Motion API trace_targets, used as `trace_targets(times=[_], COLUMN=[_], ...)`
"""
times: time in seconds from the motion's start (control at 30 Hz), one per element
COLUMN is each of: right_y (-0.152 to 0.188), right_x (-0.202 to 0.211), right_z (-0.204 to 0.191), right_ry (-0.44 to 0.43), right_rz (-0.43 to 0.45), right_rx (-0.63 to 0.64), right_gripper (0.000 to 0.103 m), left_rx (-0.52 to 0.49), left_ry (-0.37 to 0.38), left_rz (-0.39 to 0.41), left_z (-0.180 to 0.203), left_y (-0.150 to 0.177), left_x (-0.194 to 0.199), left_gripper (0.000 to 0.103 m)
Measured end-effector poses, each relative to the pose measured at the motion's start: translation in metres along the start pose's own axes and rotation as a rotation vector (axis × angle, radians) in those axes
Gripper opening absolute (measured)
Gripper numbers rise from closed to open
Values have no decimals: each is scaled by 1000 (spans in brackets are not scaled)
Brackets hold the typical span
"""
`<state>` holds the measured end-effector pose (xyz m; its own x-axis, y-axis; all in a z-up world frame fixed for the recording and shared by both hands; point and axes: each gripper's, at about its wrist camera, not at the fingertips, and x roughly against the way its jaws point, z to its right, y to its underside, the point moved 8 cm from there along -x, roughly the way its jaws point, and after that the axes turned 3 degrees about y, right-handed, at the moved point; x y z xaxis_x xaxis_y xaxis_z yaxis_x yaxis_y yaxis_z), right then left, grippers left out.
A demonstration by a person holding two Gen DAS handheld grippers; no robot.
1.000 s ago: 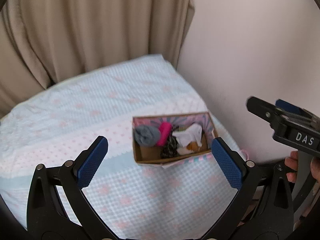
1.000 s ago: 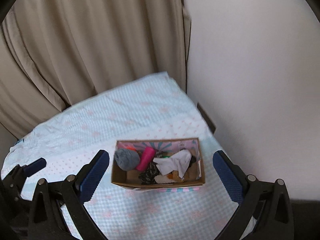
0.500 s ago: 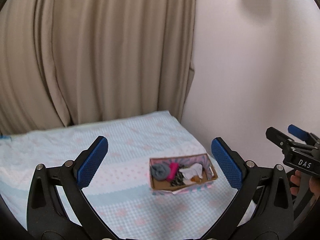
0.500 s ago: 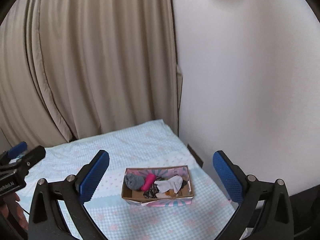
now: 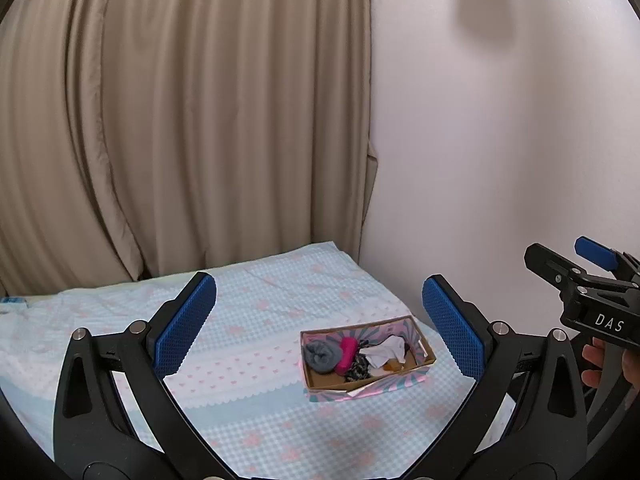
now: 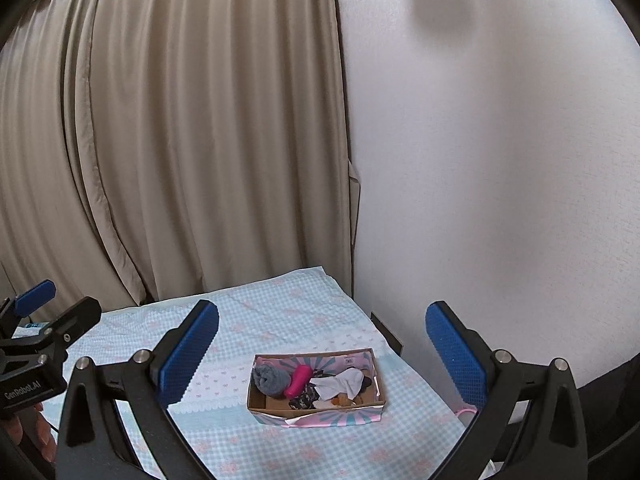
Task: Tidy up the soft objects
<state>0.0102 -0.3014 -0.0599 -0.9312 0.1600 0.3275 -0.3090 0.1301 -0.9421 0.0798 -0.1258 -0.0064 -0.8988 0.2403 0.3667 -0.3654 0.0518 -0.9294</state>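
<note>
A small cardboard box (image 5: 426,356) with pink and blue striped sides sits on the bed; it also shows in the right wrist view (image 6: 382,394). In it lie a rolled grey sock (image 5: 319,355) (image 6: 270,378), a pink roll (image 5: 347,354) (image 6: 298,381), a dark patterned cloth (image 5: 358,369) (image 6: 304,397) and a white cloth (image 5: 386,353) (image 6: 340,384). My left gripper (image 5: 318,326) is open and empty, held well back above the bed. My right gripper (image 6: 322,354) is open and empty, also well back from the box.
The bed has a light blue checked cover (image 5: 260,304) with pink patterns. Beige curtains (image 5: 180,120) hang behind it and a white wall (image 6: 500,160) stands at the right. The right gripper shows at the left wrist view's right edge (image 5: 580,292).
Both grippers have pulled back and up from the box, which now looks smaller and farther away. Both stay open and empty. The box has not moved.
</note>
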Motion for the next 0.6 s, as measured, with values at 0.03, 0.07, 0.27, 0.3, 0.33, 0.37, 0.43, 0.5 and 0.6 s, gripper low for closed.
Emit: trace_targets(times=[0.03,0.07,0.27,0.3,0.33,0.37,0.43,0.5,0.6], right_y=[1,1,0,0,0,0,0,0,1], right_x=[-2,-2,-3,-3,-5,-6,-7,-7,-7], right_z=[0,0,1,1,2,2,2,3,2], right_ry=[0,1,1,0,1,2,1,0,0], right_rz=[0,0,1,2,3,4,2,2,-1], right_rx=[-1,0,-1,0,1,0,-1,0,-5], right_gripper=[103,103,103,103,103,103,103,103,103], left_rx=[1,0,1,0,-1,-2,-5,-6,-7], left_ry=[0,1,0,0,0,-3,-5,-7,-10], left_rz=[1,2,9,11,12,13,15,16,15], left_z=[0,0,0,1,2,3,4,6,7], left_y=[0,0,-2,-2,-3,-3,-3,-4,-3], left_x=[0,0,0,0,-1,-2,-3,-4,-6], left_gripper=[103,103,103,103,103,103,103,103,103])
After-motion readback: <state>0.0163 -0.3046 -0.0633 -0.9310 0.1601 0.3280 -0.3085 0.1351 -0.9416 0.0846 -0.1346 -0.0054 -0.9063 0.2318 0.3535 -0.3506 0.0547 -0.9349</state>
